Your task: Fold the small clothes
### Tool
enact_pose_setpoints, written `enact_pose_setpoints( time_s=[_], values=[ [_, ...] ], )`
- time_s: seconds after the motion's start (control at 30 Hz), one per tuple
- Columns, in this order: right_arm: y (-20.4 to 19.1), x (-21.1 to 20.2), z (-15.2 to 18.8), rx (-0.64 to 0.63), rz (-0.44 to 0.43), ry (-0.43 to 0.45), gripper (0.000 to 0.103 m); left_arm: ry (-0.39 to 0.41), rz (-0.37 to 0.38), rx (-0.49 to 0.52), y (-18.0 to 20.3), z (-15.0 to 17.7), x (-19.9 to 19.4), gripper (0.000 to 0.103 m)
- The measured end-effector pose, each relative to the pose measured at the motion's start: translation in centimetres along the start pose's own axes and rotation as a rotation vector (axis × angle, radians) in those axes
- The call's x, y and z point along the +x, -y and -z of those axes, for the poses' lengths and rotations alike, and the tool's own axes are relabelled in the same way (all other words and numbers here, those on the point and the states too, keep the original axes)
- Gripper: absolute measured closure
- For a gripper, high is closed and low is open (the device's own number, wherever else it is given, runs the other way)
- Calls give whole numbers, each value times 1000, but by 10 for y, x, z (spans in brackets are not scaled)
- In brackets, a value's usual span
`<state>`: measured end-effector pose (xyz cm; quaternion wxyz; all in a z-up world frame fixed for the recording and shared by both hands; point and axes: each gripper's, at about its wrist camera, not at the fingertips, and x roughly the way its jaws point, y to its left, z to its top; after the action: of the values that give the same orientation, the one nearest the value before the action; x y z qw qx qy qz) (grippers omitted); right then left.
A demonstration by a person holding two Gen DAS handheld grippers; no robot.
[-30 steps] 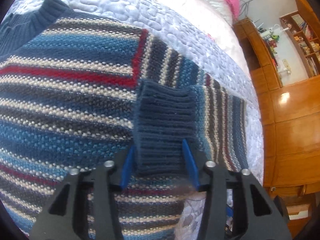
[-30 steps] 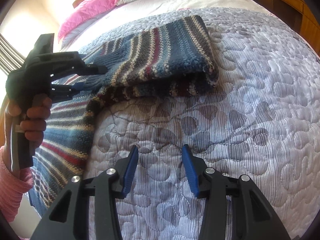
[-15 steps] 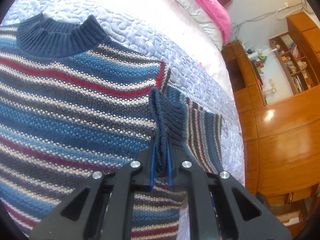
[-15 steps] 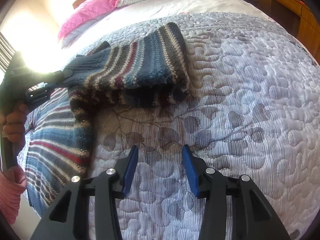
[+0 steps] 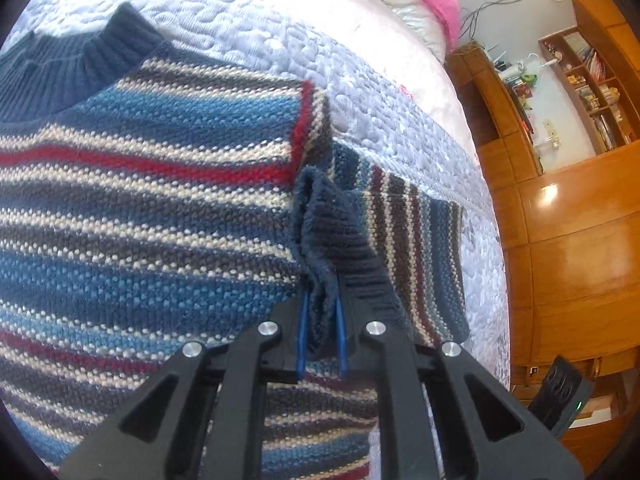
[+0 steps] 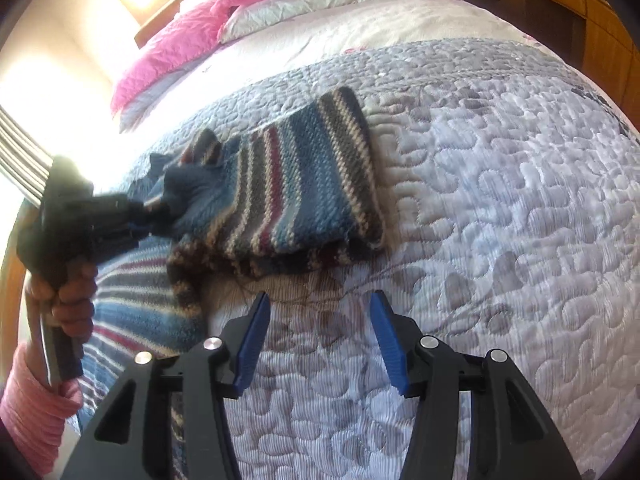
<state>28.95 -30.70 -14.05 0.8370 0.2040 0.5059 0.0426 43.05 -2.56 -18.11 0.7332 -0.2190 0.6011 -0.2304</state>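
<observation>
A second ago the left gripper [image 5: 320, 334] straddled the navy cuff [image 5: 340, 236] with its jaws apart; now it is clamped on that cuff, and the sleeve [image 6: 304, 188] is drawn further across the striped sweater [image 5: 140, 208]. The right gripper [image 6: 318, 338] still hovers wide open and empty over the quilted grey bedspread [image 6: 500, 220]. Pink pillows [image 6: 208, 28] lie at the head; wooden shelves [image 5: 592, 76] line the wall.

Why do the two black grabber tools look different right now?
The left tool is squeezed shut on the sweater's dark blue cuff; the right tool is wide open and holds nothing. The left one is over the striped sweater; the right one is over the bare quilt. Both have black arms with blue fingers.
</observation>
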Motion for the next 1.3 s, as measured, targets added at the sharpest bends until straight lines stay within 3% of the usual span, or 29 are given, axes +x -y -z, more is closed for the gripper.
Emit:
enact_pose_setpoints(
  time_s=[0.07, 0.23, 0.27, 0.3, 0.37, 0.43, 0.53, 0.6, 0.77, 0.9, 1.03, 1.23, 1.3],
  values=[
    [12, 6, -18, 55, -22, -5, 39, 1, 11, -5, -7, 3, -2, 93],
    [44, 43, -46, 188, -68, -84, 40, 1, 15, -6, -7, 2, 4, 93],
    [47, 47, -47, 213, -107, -89, 50, 3, 14, -4, -6, 2, 6, 93],
    [49, 50, -47, 224, -163, -95, 70, 3, 12, -3, -5, 1, 9, 93],
    [47, 47, -50, 220, -205, -92, 79, 2, 6, -1, -3, 1, 14, 92],
    [41, 33, -54, 158, -163, -63, 84, 1, 10, -3, -2, 2, 16, 90],
    [37, 8, -60, 126, -77, 7, 84, -3, 27, -10, 1, 2, 19, 75],
    [42, -1, -63, 108, 14, 40, 84, 8, 22, -20, 0, 4, 18, 73],
    [55, 23, -53, 103, 55, -39, 82, 15, 6, -11, -4, 4, 14, 72],
    [50, 11, -48, 79, 75, 19, 70, 3, 49, -23, 2, 3, 11, 72],
    [54, -12, -44, 86, 83, 67, 69, -34, 112, -52, 15, -2, 22, 69],
    [60, -33, -27, 74, 89, 90, 69, -45, 69, -58, 28, 1, 51, 71],
    [61, -36, -22, 76, 77, 94, 69, -25, 54, -45, 31, 4, 50, 89]
  ],
)
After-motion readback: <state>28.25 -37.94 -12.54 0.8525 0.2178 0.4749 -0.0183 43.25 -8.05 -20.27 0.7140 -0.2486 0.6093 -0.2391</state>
